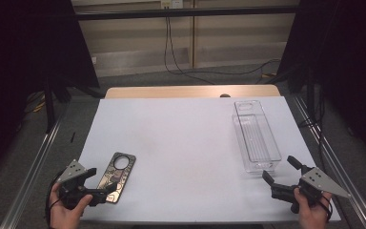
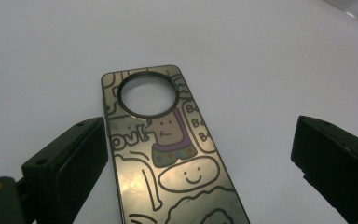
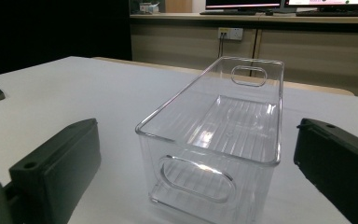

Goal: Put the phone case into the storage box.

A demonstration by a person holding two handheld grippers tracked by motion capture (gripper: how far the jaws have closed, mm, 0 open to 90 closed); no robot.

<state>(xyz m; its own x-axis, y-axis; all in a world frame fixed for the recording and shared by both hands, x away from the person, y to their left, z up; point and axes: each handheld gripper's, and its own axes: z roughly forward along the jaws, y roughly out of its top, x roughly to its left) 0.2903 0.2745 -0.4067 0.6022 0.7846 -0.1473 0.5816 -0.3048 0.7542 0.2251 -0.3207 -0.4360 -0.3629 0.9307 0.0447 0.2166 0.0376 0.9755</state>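
Door hanger [image 2: 168, 154] flat on table, well left of clear bin [image 1: 256, 136]. Left gripper [image 1: 100, 180] wide open, empty, probably just released; right gripper [image 1: 279, 169] open, empty, near bin. Retreat level.

Dim, soft focus; dark high-view corners.

The high view looks forward and down from above the near edge of the desk [image 1: 186, 143], taking in its whole top. The left gripper view rides low at about seven o'clock, close over the door hanger [image 2: 168, 154], which the high view shares [image 1: 116, 176]. The right gripper view sits near five o'clock, facing level toward twelve, close to the clear bin [image 3: 214, 140], also in the high view [image 1: 256, 138].
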